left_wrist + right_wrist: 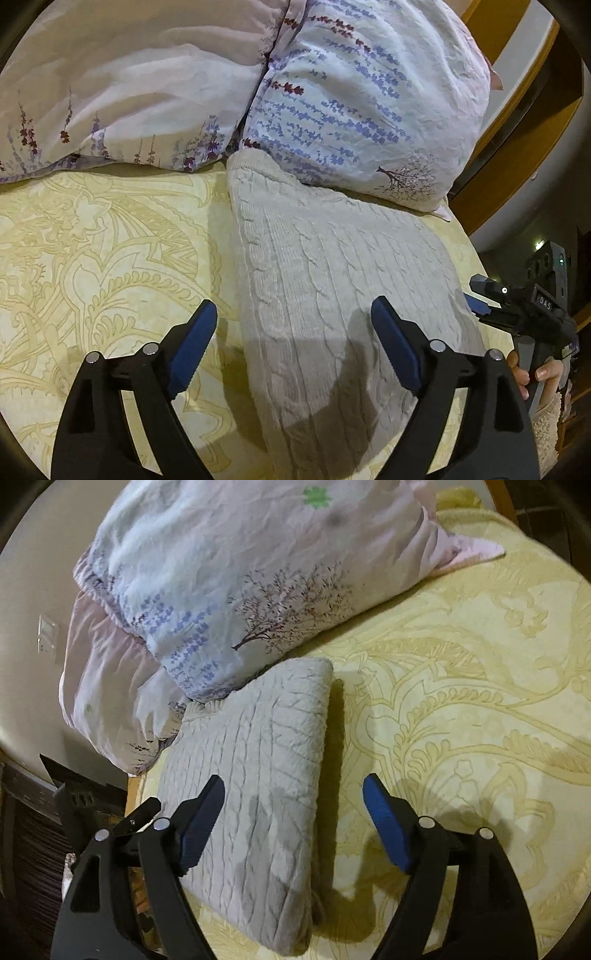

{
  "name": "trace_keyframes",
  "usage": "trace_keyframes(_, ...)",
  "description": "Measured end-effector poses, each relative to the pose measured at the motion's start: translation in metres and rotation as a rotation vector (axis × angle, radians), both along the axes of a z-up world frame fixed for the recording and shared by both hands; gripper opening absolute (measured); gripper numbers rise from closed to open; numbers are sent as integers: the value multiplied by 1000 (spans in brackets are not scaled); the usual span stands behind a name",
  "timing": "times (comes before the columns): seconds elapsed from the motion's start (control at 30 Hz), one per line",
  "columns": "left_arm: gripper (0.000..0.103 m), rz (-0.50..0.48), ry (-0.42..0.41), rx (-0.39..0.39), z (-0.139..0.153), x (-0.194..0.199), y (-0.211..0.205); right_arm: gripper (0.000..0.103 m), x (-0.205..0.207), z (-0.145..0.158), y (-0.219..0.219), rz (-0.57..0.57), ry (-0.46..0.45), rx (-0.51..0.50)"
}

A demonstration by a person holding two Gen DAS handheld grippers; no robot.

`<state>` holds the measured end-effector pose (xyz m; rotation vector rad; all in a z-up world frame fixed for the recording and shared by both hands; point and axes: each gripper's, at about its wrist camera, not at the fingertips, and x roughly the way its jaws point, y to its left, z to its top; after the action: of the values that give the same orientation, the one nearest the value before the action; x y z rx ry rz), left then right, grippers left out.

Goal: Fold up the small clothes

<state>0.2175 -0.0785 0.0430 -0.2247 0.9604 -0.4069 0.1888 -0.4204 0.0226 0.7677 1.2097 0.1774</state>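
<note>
A cream cable-knit sweater (332, 258) lies folded into a thick rectangle on a yellow patterned bedspread (92, 258). My left gripper (293, 306) hangs open just above the sweater's near end, with its left finger over the bedspread and its right finger over the knit, and nothing is held. In the right wrist view the sweater (258, 738) runs away from me. My right gripper (293, 781) is open over its right folded edge, with one finger above the knit and the other above the bedspread (461, 701). Its pads touch nothing.
A floral pillow (351, 92) presses against the sweater's far end, beside a pale duvet (129, 74). The wooden bed frame (517, 147) borders the right. A hand (535, 373) holds the other gripper at the bed's edge. The pillow (221, 572) and a wall fill the far left.
</note>
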Motion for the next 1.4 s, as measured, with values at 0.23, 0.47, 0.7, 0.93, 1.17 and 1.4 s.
trace_keyframes(0.23,87,-14,23,-5,-8,13,-6,78,9,-19,2,9,50,45)
trace_keyframes(0.47,88,-40,84,-94,-22,28,-7,74,13,-26,13,47,37,105)
trace_keyframes(0.7,54,-25,121,-262,-33,34,9,32,15,-31,35,90,30,198)
trace_keyframes(0.93,39,-50,73,-289,-8,18,35,28,18,-1,74,146,-60,161)
trace_keyframes(1.17,41,43,30,-222,13,-5,112,27,26,12,155,272,-151,86)
trace_keyframes(1.4,58,133,70,-170,-18,0,134,54,28,-5,184,230,-86,-115)
